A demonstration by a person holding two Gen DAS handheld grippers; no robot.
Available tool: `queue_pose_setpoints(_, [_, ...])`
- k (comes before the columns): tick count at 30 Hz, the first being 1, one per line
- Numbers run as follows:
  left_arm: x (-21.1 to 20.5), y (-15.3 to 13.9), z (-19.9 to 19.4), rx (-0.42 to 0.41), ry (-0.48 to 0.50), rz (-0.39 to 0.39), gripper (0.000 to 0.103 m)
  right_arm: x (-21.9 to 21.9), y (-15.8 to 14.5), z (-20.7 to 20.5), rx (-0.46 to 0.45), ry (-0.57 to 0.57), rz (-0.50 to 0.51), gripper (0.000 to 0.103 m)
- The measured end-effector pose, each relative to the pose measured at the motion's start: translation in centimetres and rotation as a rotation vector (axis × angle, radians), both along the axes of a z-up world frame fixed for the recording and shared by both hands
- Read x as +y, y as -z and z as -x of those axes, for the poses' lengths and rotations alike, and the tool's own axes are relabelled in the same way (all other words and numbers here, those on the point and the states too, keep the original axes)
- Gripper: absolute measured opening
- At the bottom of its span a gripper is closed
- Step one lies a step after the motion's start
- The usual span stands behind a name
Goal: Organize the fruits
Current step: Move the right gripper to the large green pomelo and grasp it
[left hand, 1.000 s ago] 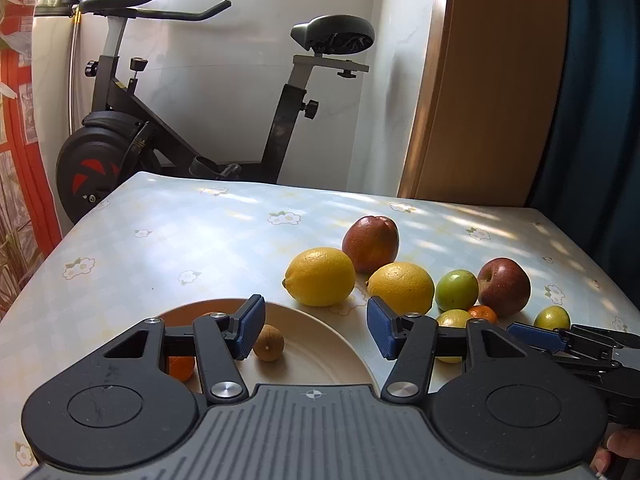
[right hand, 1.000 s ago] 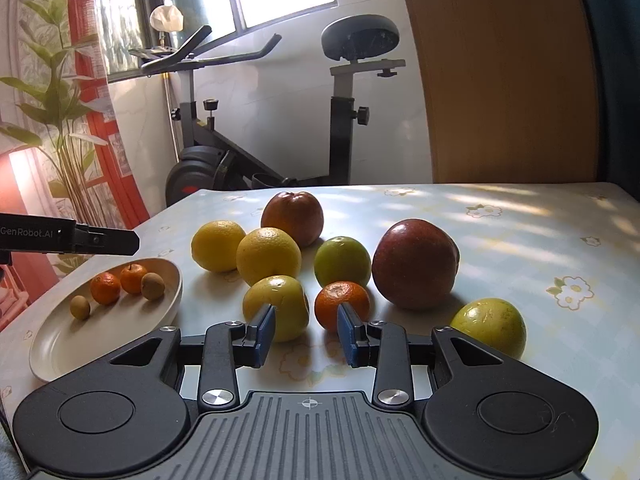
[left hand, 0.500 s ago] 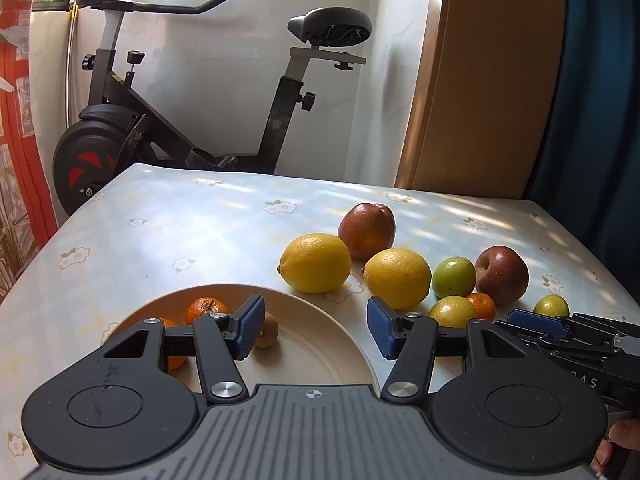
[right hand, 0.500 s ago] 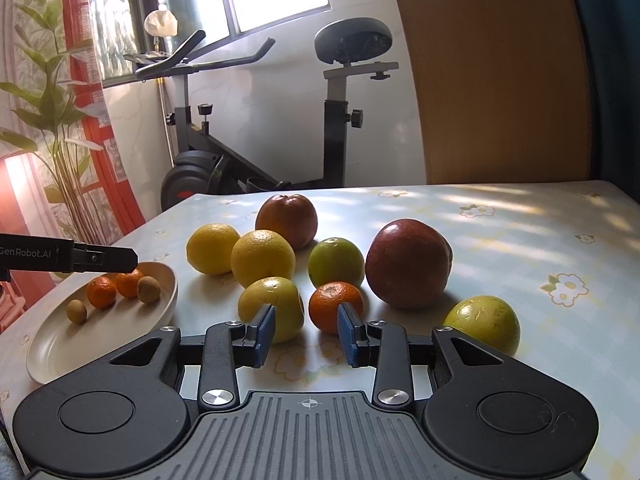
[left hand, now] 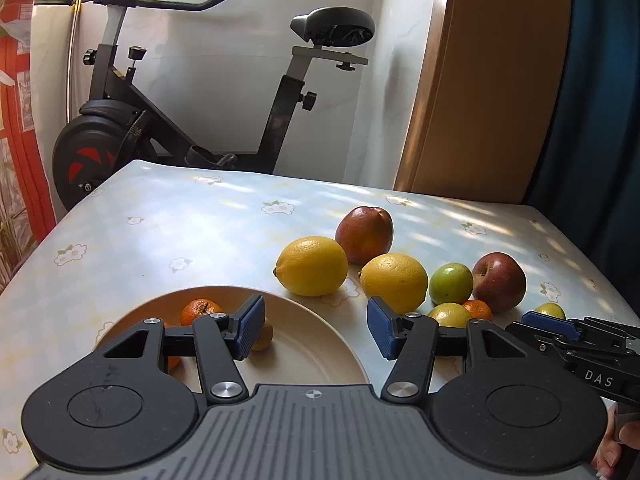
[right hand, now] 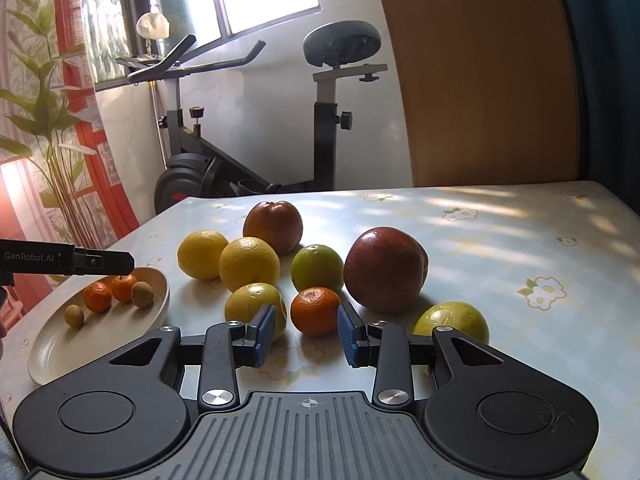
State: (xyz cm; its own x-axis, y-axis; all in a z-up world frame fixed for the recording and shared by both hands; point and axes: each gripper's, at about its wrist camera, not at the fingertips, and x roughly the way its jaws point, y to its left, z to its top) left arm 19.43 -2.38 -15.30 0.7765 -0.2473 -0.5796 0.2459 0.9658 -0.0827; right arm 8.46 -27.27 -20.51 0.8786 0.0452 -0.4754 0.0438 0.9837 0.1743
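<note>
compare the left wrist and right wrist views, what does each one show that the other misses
Only the left wrist view shows part of a hand at its lower right edge. Only the right wrist view shows the leafy plant and all four small fruits in the plate. Both show the exercise bike, the tablecloth, the loose fruit including the small orange, and both grippers, each empty.

The left tongs (left hand: 316,330) have a matte black frame with two round discs at the lower corners of the frame, a grey ribbed plate between them with a small crosshair mark, and silver screws at the pivots. The pads (left hand: 251,326) are blue and finely ridged. The right tongs (right hand: 306,334) are built the same. From the side, the bodies carry white lettering: "GenRobot.AI" at the left edge, "DAS" at lower right.
</note>
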Motion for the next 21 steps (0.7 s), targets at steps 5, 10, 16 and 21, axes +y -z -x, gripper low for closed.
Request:
queue_pose_setpoints(5, [-0.4,-0.2,0.1,0.005,0.013,-0.001,0.059,-0.5,-0.2,0.7,0.008,-0.012,0.028,0.032])
queue_pose_setpoints(10, [-0.7,-0.5,0.3,-0.006,0.022,-0.002,0.060,-1.1,-0.5,1.5,0.013,-0.028,0.082,0.032])
queue_pose_setpoints(16, [-1.4,-0.3,-0.1,0.007,0.033,-0.006,0.061,-2.4,-0.8,2.3,0.011,-0.008,0.119,0.033])
queue_pose_setpoints(21, [-2.1,-0.4,-0.2,0.009,0.047,-0.005,0.061,-3.4,-0.8,2.5,0.005,0.016,0.139,0.040])
